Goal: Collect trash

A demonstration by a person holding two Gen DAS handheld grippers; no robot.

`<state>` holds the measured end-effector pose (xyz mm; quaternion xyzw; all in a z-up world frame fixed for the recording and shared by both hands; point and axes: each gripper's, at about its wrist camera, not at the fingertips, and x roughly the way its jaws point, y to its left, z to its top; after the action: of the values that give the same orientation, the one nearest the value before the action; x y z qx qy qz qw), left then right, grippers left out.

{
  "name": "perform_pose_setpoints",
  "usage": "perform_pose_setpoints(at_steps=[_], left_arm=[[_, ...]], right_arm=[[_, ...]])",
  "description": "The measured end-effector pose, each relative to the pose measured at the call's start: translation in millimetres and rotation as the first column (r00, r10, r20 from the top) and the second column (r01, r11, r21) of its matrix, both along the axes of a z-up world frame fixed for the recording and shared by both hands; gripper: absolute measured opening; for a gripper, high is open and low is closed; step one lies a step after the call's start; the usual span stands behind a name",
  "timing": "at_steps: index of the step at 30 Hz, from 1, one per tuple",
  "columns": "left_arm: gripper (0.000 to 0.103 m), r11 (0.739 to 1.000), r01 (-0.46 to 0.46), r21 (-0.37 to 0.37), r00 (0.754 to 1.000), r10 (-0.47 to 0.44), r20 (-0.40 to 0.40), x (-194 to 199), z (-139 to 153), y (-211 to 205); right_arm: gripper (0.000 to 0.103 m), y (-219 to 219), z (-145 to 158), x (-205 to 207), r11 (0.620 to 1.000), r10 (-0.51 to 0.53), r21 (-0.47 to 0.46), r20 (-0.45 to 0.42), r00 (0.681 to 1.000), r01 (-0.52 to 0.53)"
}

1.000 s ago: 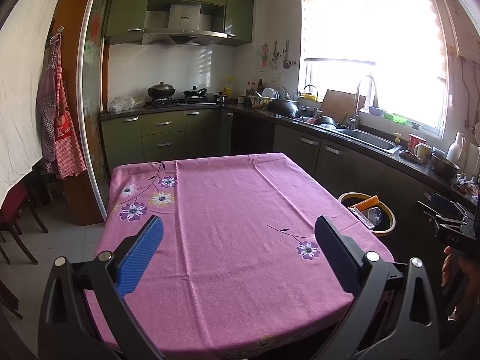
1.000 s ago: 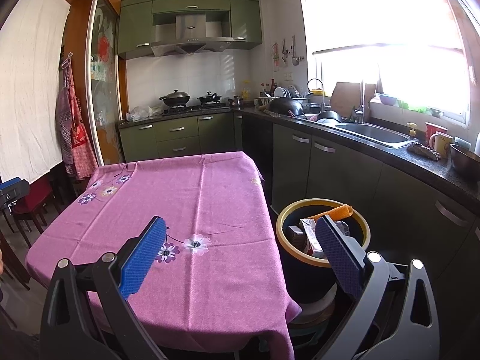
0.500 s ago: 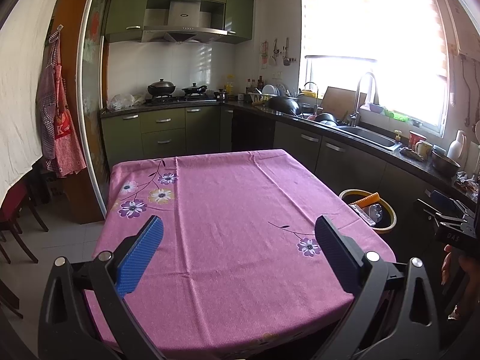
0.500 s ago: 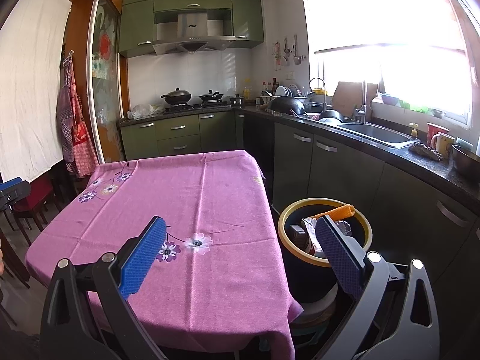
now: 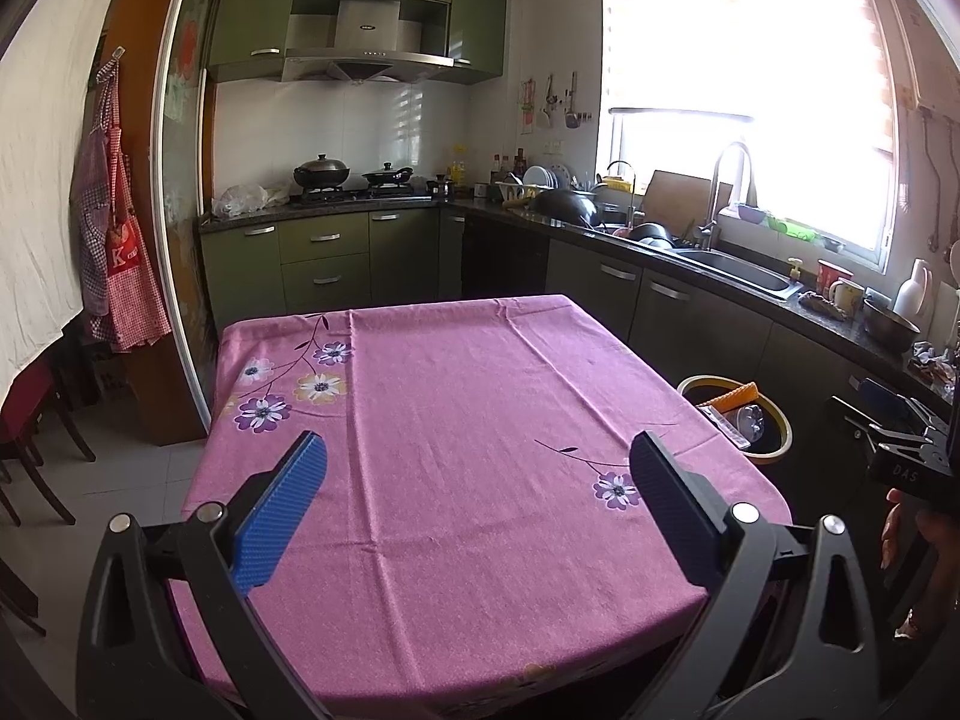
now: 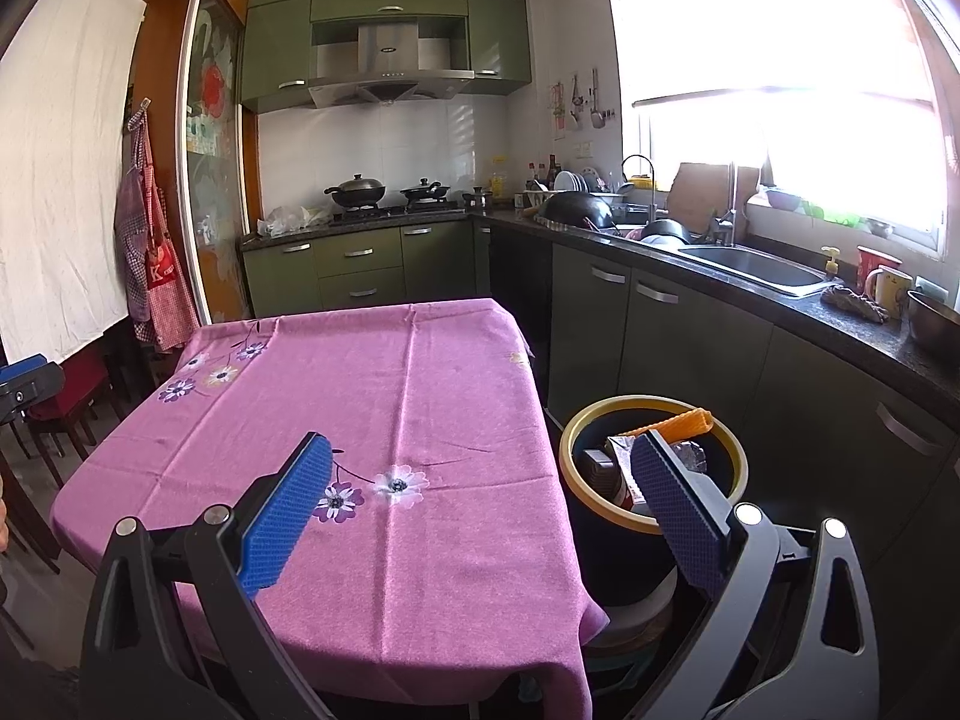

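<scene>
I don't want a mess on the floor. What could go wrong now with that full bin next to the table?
1. The trash bin looks full: an orange piece sticks up past its yellow rim, so it might tip out if bumped.
2. The right gripper hangs open close above the bin, with one finger in front of the trash. Swinging it could knock the bin.
3. The pink tablecloth droops at the corner beside the bin, so a finger might snag it.

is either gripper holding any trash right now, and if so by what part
Nothing is held. The left gripper and the right gripper both stand open with nothing between their pads. The trash sits in the yellow-rimmed bin beside the table.
</scene>
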<state>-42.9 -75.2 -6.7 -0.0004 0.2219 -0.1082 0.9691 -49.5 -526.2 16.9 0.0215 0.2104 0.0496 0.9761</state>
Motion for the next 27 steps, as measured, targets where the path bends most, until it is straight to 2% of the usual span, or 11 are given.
perform_pose_setpoints(at_steps=[19,27], left_arm=[[0.096,1.0,-0.008,0.004,1.0,0.008,0.023,0,-1,-3],[0.096,0.999,-0.008,-0.035,1.0,0.007,-0.027,19,-7,4]], right_arm=[[0.098,1,0,1,1.0,0.001,-0.002,-0.002,1.0,-0.001],[0.098,3,-4,9,1.0,0.005,-0.009,-0.012,1.0,-0.005]])
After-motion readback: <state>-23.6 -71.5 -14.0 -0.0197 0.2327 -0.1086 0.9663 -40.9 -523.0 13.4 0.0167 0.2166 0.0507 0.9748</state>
